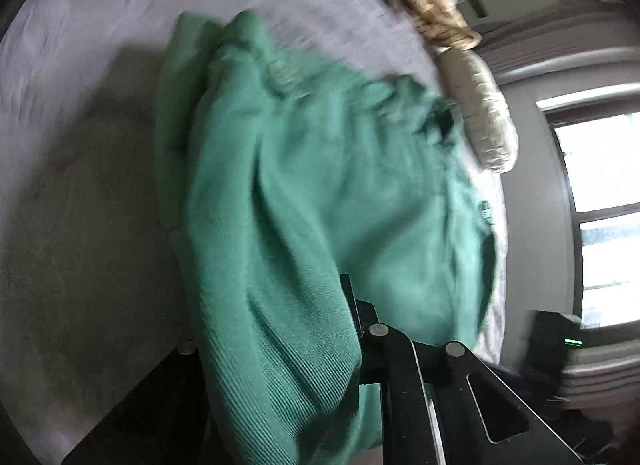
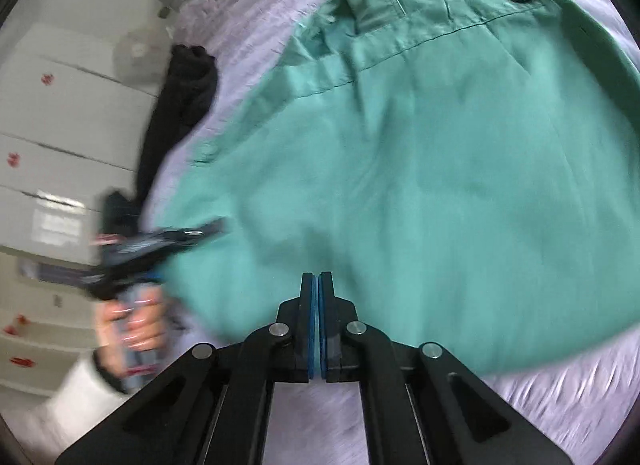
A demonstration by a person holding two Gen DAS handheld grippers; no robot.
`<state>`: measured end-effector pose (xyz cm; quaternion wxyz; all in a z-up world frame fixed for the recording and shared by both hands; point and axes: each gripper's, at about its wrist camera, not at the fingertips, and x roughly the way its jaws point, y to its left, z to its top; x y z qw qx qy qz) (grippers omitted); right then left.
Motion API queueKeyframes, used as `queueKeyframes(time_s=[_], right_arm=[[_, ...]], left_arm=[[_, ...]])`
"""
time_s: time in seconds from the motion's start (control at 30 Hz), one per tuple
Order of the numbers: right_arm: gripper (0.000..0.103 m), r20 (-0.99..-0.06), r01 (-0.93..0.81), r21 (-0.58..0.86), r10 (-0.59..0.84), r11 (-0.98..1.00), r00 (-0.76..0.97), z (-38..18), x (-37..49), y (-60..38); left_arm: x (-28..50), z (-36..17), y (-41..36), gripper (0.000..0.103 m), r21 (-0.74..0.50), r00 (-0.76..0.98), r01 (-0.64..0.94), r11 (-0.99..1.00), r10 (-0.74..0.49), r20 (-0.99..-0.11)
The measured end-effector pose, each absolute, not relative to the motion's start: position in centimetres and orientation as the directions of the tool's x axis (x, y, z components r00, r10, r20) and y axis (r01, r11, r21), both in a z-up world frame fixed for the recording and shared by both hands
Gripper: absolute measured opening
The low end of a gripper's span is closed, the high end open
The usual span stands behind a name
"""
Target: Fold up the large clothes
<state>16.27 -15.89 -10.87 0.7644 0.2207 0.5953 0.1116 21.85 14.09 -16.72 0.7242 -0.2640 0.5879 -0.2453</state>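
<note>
A large green garment (image 2: 440, 165) lies spread on a bed, its seamed band and a button tab at the far side. Motion blurs both views. My right gripper (image 2: 318, 279) is shut above the garment's near hem, blue pads together, and I see no cloth between them. At the garment's left edge a hand (image 2: 132, 321) in a white sleeve holds my left gripper (image 2: 200, 231). In the left wrist view the green garment (image 1: 300, 185) is bunched in my left gripper (image 1: 320, 293) and drapes over it. It hides one finger, and the jaws are shut on the cloth.
The bed sheet (image 2: 520, 397) is pale lavender. A black garment (image 2: 184, 89) hangs over the bed's left edge. Beige bundled bedding (image 1: 488, 121) lies at the head. White cupboards (image 2: 48, 125) and a fan (image 2: 136, 55) stand beside the bed, and a window (image 1: 600, 217) is to the right.
</note>
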Motion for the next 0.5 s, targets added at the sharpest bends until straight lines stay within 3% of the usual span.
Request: queueKeyframes(time_s=[0.13, 0.37, 0.5], right_arm=[[0.0, -0.882, 0.128, 0.458, 0.432, 0.88, 0.188, -16.0, 17.1, -15.9], [0.0, -0.795, 0.141, 0.601, 0.57, 0.787, 0.206, -15.4, 16.6, -17.9], [0.002, -0.745, 0.15, 0.655, 0.597, 0.741, 0.298, -12.8, 15.1, -21.6]], left_arm=[[20.9, -12.5, 11.7, 0.016, -0.672, 0.214, 0.142, 0.727, -0.685, -0.696], [19.9, -5.1, 3.4, 0.016, -0.619, 0.25, 0.329, 0.713, -0.698, -0.671], [18.9, -3.2, -5.5, 0.016, -0.504, 0.228, 0.471, 0.724, -0.652, -0.723]])
